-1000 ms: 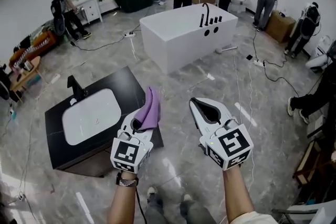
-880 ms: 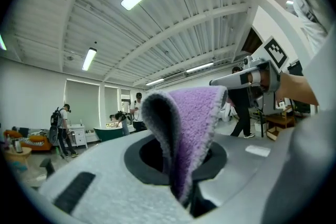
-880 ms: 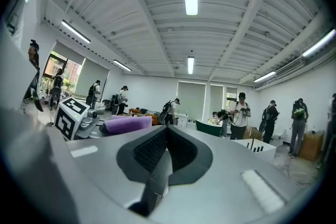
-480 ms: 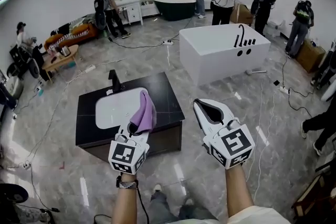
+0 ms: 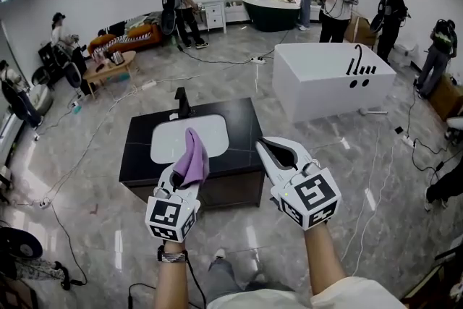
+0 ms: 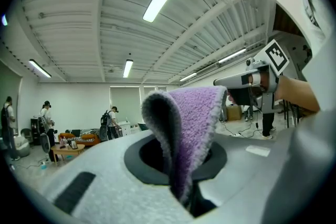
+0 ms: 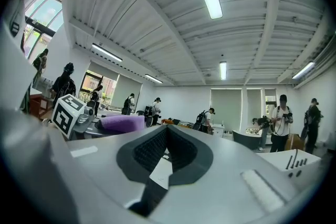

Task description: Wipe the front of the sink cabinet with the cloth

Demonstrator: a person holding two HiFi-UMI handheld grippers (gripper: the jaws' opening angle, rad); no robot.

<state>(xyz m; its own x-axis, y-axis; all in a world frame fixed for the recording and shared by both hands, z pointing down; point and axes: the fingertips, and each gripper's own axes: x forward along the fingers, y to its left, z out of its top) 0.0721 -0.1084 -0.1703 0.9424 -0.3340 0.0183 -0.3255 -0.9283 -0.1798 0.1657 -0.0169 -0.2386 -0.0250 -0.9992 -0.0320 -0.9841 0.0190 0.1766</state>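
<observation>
The sink cabinet [image 5: 217, 192] has a black top and a white basin [image 5: 189, 137]; it stands straight ahead on the floor, its dark front facing me. My left gripper [image 5: 187, 168] hovers over the cabinet's near edge, shut on a purple cloth [image 5: 194, 154] that folds over above the jaws. In the left gripper view the cloth [image 6: 184, 128] stands up out of the shut left gripper [image 6: 178, 176]. My right gripper [image 5: 277, 150] is level with it to the right, shut and empty. The right gripper view shows that right gripper [image 7: 167, 136] with its pads meeting, and the cloth [image 7: 123, 122] at the left.
A white freestanding tub [image 5: 333, 76] with a black tap stands at the back right. Cables [image 5: 108, 119] trail over the marble floor. Several people stand along the far wall, near a dark tub [image 5: 271, 11] and a low table [image 5: 108, 69].
The view has swung round: the cabinet moved from my left to straight ahead, with its front now facing me. Both grippers kept their hold and spacing.
</observation>
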